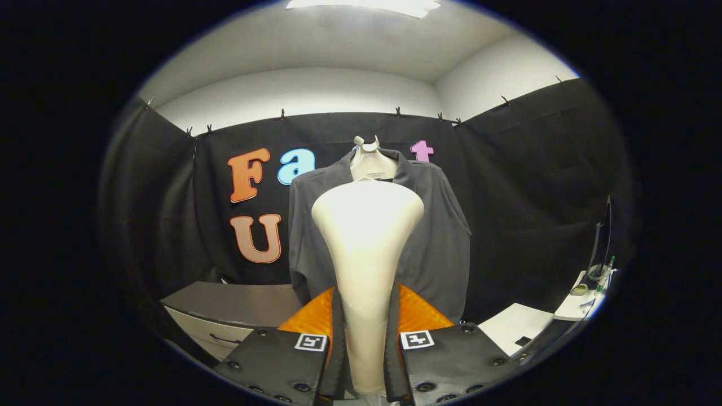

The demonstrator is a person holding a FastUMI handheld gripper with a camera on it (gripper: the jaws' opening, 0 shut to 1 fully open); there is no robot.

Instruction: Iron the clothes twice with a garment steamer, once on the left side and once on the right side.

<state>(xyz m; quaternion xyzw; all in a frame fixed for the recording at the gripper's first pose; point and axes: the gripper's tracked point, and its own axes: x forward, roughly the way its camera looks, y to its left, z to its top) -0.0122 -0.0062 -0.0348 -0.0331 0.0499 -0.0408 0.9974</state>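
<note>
A cream-white garment steamer [366, 248] stands upright between my two fingers, its narrow handle squeezed by both pads and its wide rounded head rising ahead of them. My gripper [364, 349] is shut on that handle. Beyond the steamer head hangs a dark grey shirt [440, 237] on a white mannequin neck [369, 160], facing me against the black cloth wall. The steamer head covers the middle of the shirt's front; the left and right sides show on either hand. A gap seems to separate the head from the fabric, though I cannot tell how wide.
A grey cabinet with a drawer handle [225, 316] sits low to the left of the fingers. A white table [516, 327] lies to the right, with a white shelf holding small items [586, 287] farther right.
</note>
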